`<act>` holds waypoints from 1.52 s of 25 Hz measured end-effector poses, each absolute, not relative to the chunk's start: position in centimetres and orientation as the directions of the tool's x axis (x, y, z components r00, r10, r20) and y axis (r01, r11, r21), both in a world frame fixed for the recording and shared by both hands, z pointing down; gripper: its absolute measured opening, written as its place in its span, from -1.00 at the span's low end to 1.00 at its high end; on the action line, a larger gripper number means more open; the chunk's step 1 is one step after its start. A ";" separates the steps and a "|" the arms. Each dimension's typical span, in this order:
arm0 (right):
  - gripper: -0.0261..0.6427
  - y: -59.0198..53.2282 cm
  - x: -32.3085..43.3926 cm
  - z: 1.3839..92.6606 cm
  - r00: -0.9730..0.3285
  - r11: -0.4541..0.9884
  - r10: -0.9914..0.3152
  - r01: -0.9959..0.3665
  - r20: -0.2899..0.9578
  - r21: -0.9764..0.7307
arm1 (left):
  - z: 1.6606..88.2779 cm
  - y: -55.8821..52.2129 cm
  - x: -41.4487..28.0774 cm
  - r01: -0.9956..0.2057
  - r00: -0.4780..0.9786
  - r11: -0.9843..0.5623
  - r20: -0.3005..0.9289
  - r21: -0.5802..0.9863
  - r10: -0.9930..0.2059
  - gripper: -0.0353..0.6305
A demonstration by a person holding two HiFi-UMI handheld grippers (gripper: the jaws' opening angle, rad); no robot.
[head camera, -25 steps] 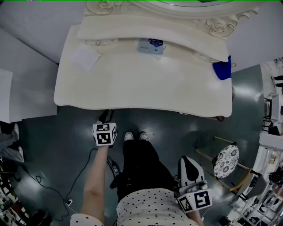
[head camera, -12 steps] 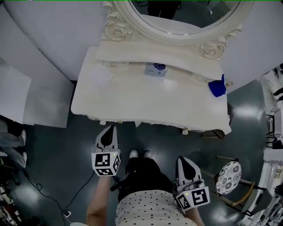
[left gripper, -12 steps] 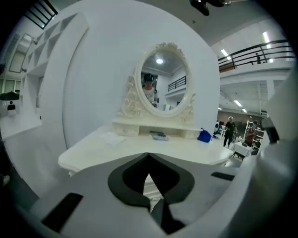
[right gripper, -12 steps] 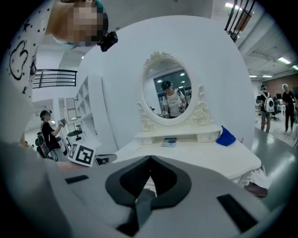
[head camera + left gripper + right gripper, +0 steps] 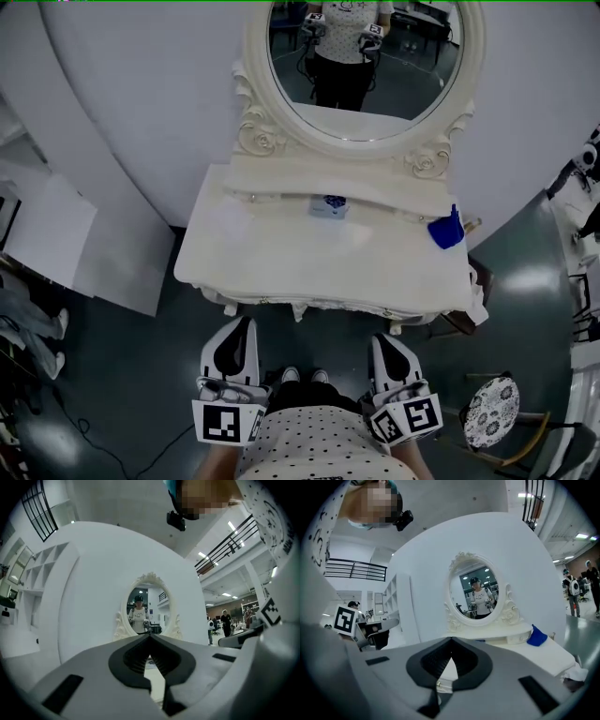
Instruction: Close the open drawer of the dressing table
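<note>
Since a second ago the left gripper has risen and drawn back from the near front edge of the table, and the mirror has come into view. Both grippers now sit side by side at the person's waist, well apart from the table. Left and right gripper alike have their jaws closed on nothing. The drawer lies in the near front, left of middle, and nothing juts out there (the top's overhang hides the seam). By my judgement the closing is done and nothing is left.
</note>
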State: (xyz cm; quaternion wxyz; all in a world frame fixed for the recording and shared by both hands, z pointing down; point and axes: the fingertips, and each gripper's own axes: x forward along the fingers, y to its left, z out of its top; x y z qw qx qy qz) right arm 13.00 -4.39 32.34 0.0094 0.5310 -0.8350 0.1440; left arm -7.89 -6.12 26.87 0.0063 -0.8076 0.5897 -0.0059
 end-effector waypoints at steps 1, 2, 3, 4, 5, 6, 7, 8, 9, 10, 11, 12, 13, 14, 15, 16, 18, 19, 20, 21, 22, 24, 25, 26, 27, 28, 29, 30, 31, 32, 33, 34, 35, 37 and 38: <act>-0.90 -4.4 13.0 31.9 -0.438 0.399 -0.885 -0.889 0.157 -0.227 | 26.3 -5.5 -7.7 -0.951 0.307 -0.307 -0.012 -0.021 -0.952 -0.87; -0.90 -4.4 13.0 31.5 -0.439 0.403 -0.886 -0.887 0.145 -0.223 | 25.9 -4.8 -7.5 -0.951 0.310 -0.310 -0.023 -0.022 -0.950 -0.87; -0.90 -4.3 13.0 31.1 -0.441 0.407 -0.887 -0.886 0.134 -0.221 | 25.6 -4.2 -7.3 -0.949 0.314 -0.314 -0.032 -0.020 -0.949 -0.87; -0.90 -4.2 13.0 30.7 -0.442 0.410 -0.888 -0.885 0.124 -0.219 | 25.5 -3.6 -7.2 -0.948 0.320 -0.319 -0.042 -0.020 -0.947 -0.87; -0.90 -4.1 13.1 30.4 -0.443 0.412 -0.889 -0.885 0.116 -0.218 | 25.4 -3.0 -7.0 -0.945 0.328 -0.327 -0.055 -0.025 -0.943 -0.87; -0.90 -3.9 13.2 30.2 -0.444 0.414 -0.889 -0.884 0.111 -0.217 | 25.3 -2.6 -6.8 -0.942 0.336 -0.335 -0.068 -0.030 -0.939 -0.87; -0.90 -3.8 13.2 30.1 -0.445 0.416 -0.889 -0.884 0.109 -0.216 | 25.3 -2.3 -6.6 -0.940 0.342 -0.340 -0.078 -0.032 -0.937 -0.87; -0.90 -3.7 13.2 30.1 -0.446 0.417 -0.888 -0.883 0.108 -0.214 | 25.4 -2.1 -6.6 -0.939 0.343 -0.342 -0.080 -0.027 -0.936 -0.87; -0.90 -3.5 13.3 30.1 -0.448 0.419 -0.888 -0.883 0.109 -0.212 | 25.6 -2.1 -6.5 -0.940 0.341 -0.341 -0.077 -0.017 -0.937 -0.87; -0.90 -3.4 13.2 30.1 -0.449 0.421 -0.887 -0.883 0.110 -0.210 | 25.7 -2.1 -6.5 -0.941 0.339 -0.339 -0.072 -0.007 -0.938 -0.87; -0.90 -3.3 13.2 30.1 -0.449 0.421 -0.887 -0.883 0.110 -0.207 | 25.9 -2.1 -6.5 -0.941 0.337 -0.338 -0.067 0.001 -0.939 -0.87; -0.90 -3.2 13.2 30.1 -0.448 0.422 -0.887 -0.884 0.112 -0.202 | 25.9 -2.1 -6.4 -0.941 0.337 -0.338 -0.063 0.005 -0.939 -0.87; -0.90 -3.2 13.2 30.0 -0.447 0.422 -0.887 -0.886 0.113 -0.195 | 26.0 -2.2 -6.3 -0.940 0.340 -0.341 -0.061 0.008 -0.939 -0.87; -0.90 -3.1 13.1 29.8 -0.446 0.422 -0.888 -0.887 0.112 -0.188 | 26.1 -2.2 -6.2 -0.939 0.343 -0.344 -0.059 0.009 -0.938 -0.87; -0.90 -3.1 13.1 29.7 -0.446 0.423 -0.888 -0.888 0.110 -0.181 | 26.1 -2.2 -6.1 -0.938 0.346 -0.347 -0.057 0.009 -0.936 -0.87; -0.90 -3.0 13.0 29.6 -0.447 0.425 -0.888 -0.888 0.108 -0.177 | 26.2 -2.2 -6.1 -0.936 0.350 -0.351 -0.055 0.009 -0.935 -0.87; -0.90 -3.0 12.9 29.6 -0.449 0.428 -0.887 -0.887 0.107 -0.173 | 26.3 -2.3 -5.9 -0.934 0.355 -0.356 -0.054 0.008 -0.933 -0.87; -0.90 -3.0 12.9 29.6 -0.450 0.429 -0.887 -0.887 0.108 -0.172 | 26.3 -2.4 -5.8 -0.933 0.358 -0.359 -0.053 0.007 -0.932 -0.87; -0.90 -2.9 12.9 29.7 -0.450 0.429 -0.886 -0.887 0.110 -0.171 | 26.4 -2.4 -5.7 -0.933 0.360 -0.361 -0.053 0.008 -0.932 -0.87; -0.90 -2.9 12.9 29.7 -0.450 0.429 -0.886 -0.887 0.113 -0.170 | 26.4 -2.4 -5.7 -0.932 0.360 -0.361 -0.053 0.008 -0.931 -0.87; -0.90 -2.9 13.0 29.8 -0.450 0.428 -0.886 -0.887 0.115 -0.171 | 26.4 -2.5 -5.7 -0.933 0.360 -0.361 -0.054 0.010 -0.931 -0.87; -0.90 -2.9 13.0 29.8 -0.449 0.427 -0.886 -0.888 0.117 -0.172 | 26.5 -2.5 -5.8 -0.933 0.359 -0.360 -0.051 0.013 -0.932 -0.87; -0.90 -2.9 13.0 29.9 -0.448 0.426 -0.886 -0.888 0.119 -0.172 | 26.6 -2.6 -5.8 -0.933 0.359 -0.360 -0.046 0.014 -0.932 -0.87; -0.90 -2.9 13.0 29.9 -0.446 0.424 -0.887 -0.889 0.120 -0.172 | 26.6 -2.6 -5.8 -0.933 0.359 -0.360 -0.042 0.015 -0.932 -0.87; -0.90 -2.9 13.0 29.9 -0.445 0.423 -0.887 -0.890 0.121 -0.172 | 26.7 -2.7 -5.9 -0.933 0.359 -0.360 -0.039 0.016 -0.933 -0.87; -0.90 -2.9 13.0 29.9 -0.443 0.421 -0.888 -0.891 0.122 -0.172 | 26.8 -2.7 -6.0 -0.933 0.358 -0.359 -0.036 0.019 -0.933 -0.87; -0.90 -3.0 13.0 29.9 -0.441 0.418 -0.889 -0.892 0.123 -0.171 | 26.9 -2.8 -6.1 -0.933 0.358 -0.359 -0.033 0.023 -0.933 -0.87; -0.90 -3.0 13.0 29.9 -0.439 0.416 -0.890 -0.893 0.124 -0.171 | 27.0 -2.9 -6.1 -0.933 0.359 -0.360 -0.030 0.027 -0.933 -0.87; -0.90 -3.0 13.0 29.9 -0.437 0.414 -0.891 -0.894 0.125 -0.170 | 27.1 -3.0 -6.2 -0.932 0.359 -0.360 -0.027 0.030 -0.933 -0.87; -0.90 -3.1 13.1 30.0 -0.436 0.413 -0.891 -0.895 0.127 -0.169 | 27.2 -3.1 -6.2 -0.932 0.360 -0.361 -0.026 0.033 -0.932 -0.87; -0.90 -3.1 13.1 30.0 -0.434 0.412 -0.892 -0.895 0.128 -0.169 | 27.2 -3.2 -6.2 -0.932 0.361 -0.362 -0.026 0.034 -0.932 -0.87; -0.90 -3.2 13.1 30.1 -0.433 0.411 -0.892 -0.896 0.129 -0.169 | 27.2 -3.3 -6.2 -0.931 0.362 -0.363 -0.026 0.034 -0.932 -0.87; -0.90 -3.2 13.0 30.1 -0.432 0.410 -0.892 -0.896 0.130 -0.169 | 27.3 -3.3 -6.3 -0.931 0.363 -0.364 -0.025 0.035 -0.931 -0.87; -0.90 -3.3 13.0 30.1 -0.431 0.408 -0.893 -0.897 0.130 -0.169 | 27.3 -3.4 -6.4 -0.931 0.364 -0.364 -0.023 0.036 -0.931 -0.87; -0.90 -3.3 12.9 30.0 -0.430 0.408 -0.893 -0.897 0.131 -0.170 | 27.3 -3.4 -6.4 -0.931 0.363 -0.364 -0.022 0.036 -0.931 -0.87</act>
